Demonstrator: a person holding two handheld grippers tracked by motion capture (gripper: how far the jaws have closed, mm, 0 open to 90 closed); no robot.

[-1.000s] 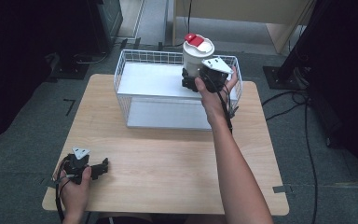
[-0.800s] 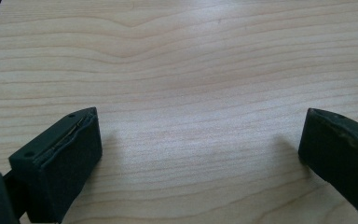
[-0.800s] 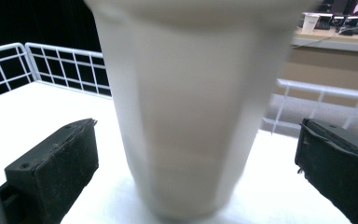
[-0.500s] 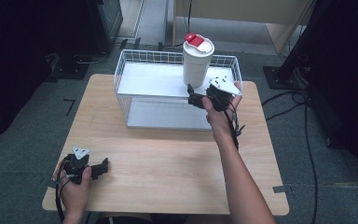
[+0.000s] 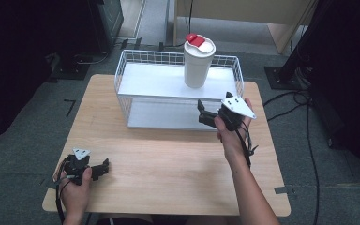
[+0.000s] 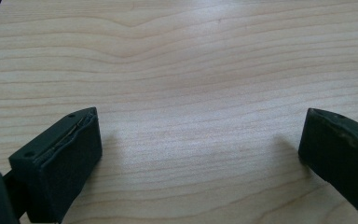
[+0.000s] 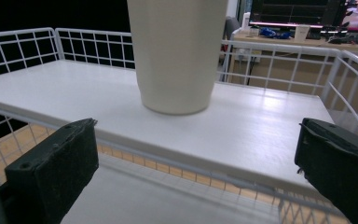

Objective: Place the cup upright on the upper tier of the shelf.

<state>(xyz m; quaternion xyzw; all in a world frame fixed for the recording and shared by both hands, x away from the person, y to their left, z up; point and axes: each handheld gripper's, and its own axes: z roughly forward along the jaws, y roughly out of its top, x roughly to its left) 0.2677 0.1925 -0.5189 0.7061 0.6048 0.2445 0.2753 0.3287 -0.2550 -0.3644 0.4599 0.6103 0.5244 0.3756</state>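
A cream tumbler (image 5: 198, 63) with a white lid and red flap stands upright on the top shelf of a white wire rack (image 5: 136, 83) at the table's back. Its body (image 7: 177, 51) fills the upper middle of the right gripper view, on the white shelf (image 7: 261, 126). My right gripper (image 5: 203, 114) hangs in front of the rack, open and empty, apart from the tumbler. My left gripper (image 5: 104, 167) rests open near the table's front left corner, above bare wood (image 6: 200, 93).
The wooden table (image 5: 168, 154) spreads out in front of the rack. Wire walls (image 7: 279, 65) rim the top shelf. Cables (image 5: 309, 136) trail on the floor at the right, and dark stands flank the table.
My right gripper let go of the tumbler and drew back toward the person and down, off the shelf. The tumbler stays upright on the shelf. The left gripper has not moved.
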